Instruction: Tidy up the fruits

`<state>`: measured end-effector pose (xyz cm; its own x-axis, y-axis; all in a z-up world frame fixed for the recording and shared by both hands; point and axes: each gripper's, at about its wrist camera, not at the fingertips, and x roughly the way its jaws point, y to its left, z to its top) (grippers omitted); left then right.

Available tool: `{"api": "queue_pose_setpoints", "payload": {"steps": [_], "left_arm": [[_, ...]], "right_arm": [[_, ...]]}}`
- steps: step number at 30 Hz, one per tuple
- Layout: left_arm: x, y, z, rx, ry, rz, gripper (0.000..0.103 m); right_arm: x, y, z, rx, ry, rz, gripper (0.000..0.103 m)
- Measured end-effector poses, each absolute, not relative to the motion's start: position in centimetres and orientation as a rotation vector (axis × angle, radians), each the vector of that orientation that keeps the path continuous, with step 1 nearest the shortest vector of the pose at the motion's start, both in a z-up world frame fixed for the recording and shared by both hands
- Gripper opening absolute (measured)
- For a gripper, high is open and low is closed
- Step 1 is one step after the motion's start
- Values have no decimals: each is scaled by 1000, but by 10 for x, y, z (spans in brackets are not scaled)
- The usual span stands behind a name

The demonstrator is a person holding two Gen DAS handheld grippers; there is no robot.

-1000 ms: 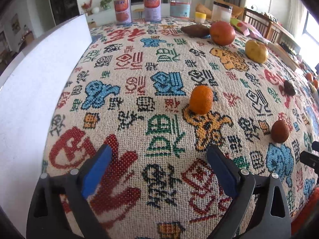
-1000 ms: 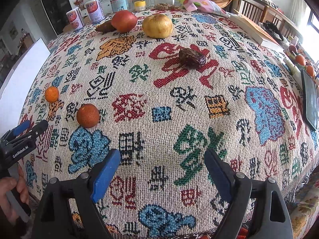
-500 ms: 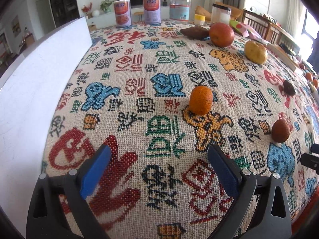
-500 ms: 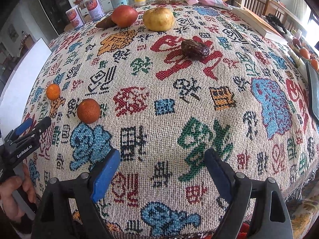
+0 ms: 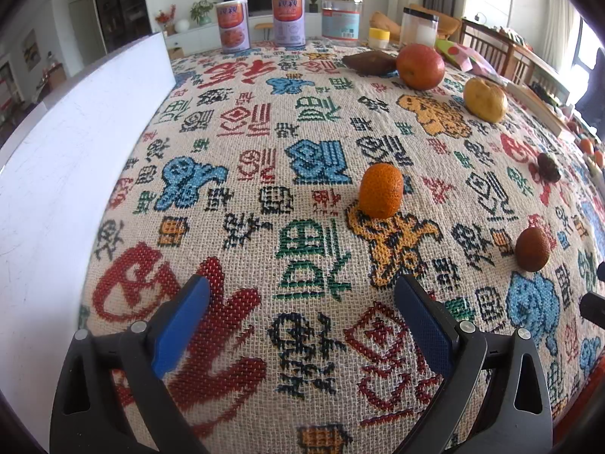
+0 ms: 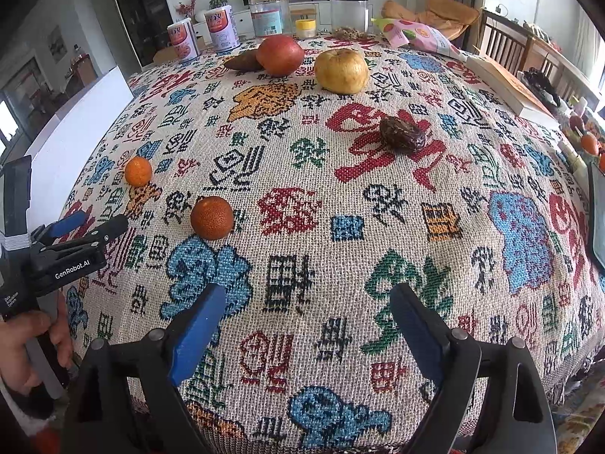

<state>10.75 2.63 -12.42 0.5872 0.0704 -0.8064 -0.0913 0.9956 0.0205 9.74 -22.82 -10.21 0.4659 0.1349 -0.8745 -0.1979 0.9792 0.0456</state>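
Note:
Loose fruits lie on a patterned tablecloth. A small bright orange mandarin point(image 5: 380, 191) point(image 6: 138, 171) sits ahead of my open, empty left gripper point(image 5: 302, 314). A darker orange mandarin point(image 5: 532, 249) point(image 6: 211, 217) lies to its right. A red apple point(image 5: 420, 66) point(image 6: 280, 55), a yellow pear point(image 5: 485, 100) point(image 6: 341, 70), a brown sweet potato point(image 5: 369, 62) point(image 6: 242, 62) and a dark date point(image 5: 549, 167) point(image 6: 401, 134) lie farther back. My right gripper point(image 6: 304, 314) is open and empty near the table's front edge. The left gripper also shows in the right wrist view point(image 6: 90, 225).
A white board point(image 5: 64, 159) point(image 6: 75, 128) stands along the table's left side. Tins point(image 5: 233, 24) point(image 6: 221, 27), jars point(image 5: 341, 19) point(image 6: 348, 13) and a snack bag point(image 6: 416, 36) line the far edge. A book point(image 6: 506, 87) and a dark tablet point(image 6: 597, 212) lie at the right.
Both grippers have lowered and edged slightly forward over the cloth. The fruits have not moved.

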Motion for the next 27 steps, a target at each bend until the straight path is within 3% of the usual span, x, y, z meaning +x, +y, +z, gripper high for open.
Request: {"api": "queue_pose_setpoints", "payload": {"steps": [27], "left_arm": [[108, 26, -124, -25, 938, 94, 99]], "right_arm": [[97, -224, -103, -90, 1071, 211, 89]]}}
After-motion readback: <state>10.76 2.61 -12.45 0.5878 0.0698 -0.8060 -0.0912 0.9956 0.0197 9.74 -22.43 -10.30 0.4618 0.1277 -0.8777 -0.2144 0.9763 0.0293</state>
